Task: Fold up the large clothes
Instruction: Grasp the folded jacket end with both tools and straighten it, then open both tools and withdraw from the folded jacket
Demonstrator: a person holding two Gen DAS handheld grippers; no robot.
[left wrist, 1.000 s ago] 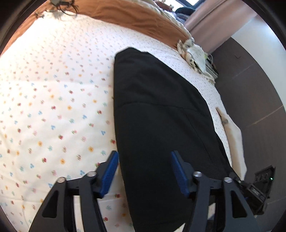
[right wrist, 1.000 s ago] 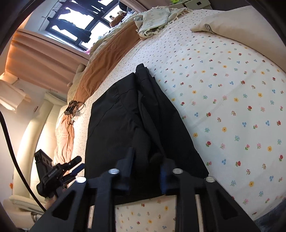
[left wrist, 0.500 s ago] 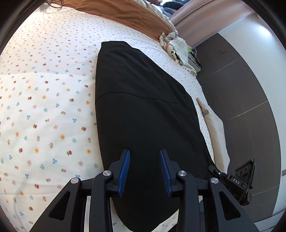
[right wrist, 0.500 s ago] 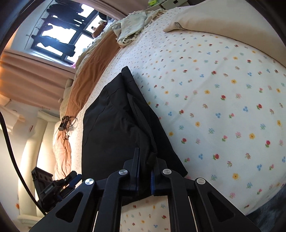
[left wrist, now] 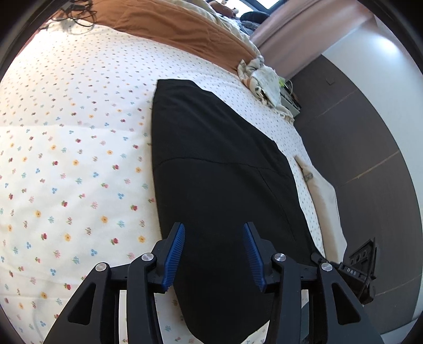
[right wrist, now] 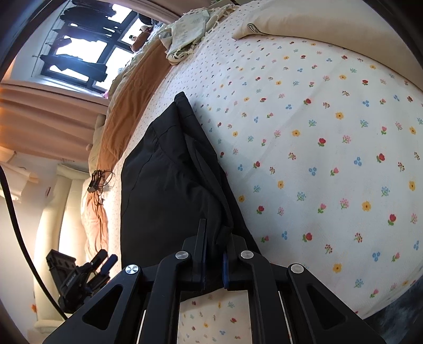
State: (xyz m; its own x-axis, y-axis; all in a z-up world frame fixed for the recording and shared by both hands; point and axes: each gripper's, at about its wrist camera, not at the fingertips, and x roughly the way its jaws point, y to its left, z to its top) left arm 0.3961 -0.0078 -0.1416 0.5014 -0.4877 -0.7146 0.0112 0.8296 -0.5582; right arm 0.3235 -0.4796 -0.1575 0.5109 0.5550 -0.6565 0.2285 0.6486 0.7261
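- Garment [left wrist: 219, 169]: black, laid lengthwise on the bed [left wrist: 66, 158], which carries a white sheet with a small flower print.
- In the left wrist view the garment lies flat and smooth, with one seam across its middle.
- In the right wrist view the garment [right wrist: 164, 185] shows a raised fold running along its right edge toward the claw.
- Left claw [left wrist: 214, 254]: jaws wide apart, blue pads facing each other, nothing between them; it is positioned over the near end of the garment. Contact with the fabric cannot be determined.
- Right claw [right wrist: 212, 262]: jaws nearly together, clamped on a bunched edge of the garment at its near end.
- Brown blanket [left wrist: 179, 29]: lies along the far edge of the bed.
- Patterned cloth [left wrist: 264, 82]: crumpled at the far right corner of the bed.
- Pillow [right wrist: 304, 18]: cream, at the bed edge, well apart from the garment.
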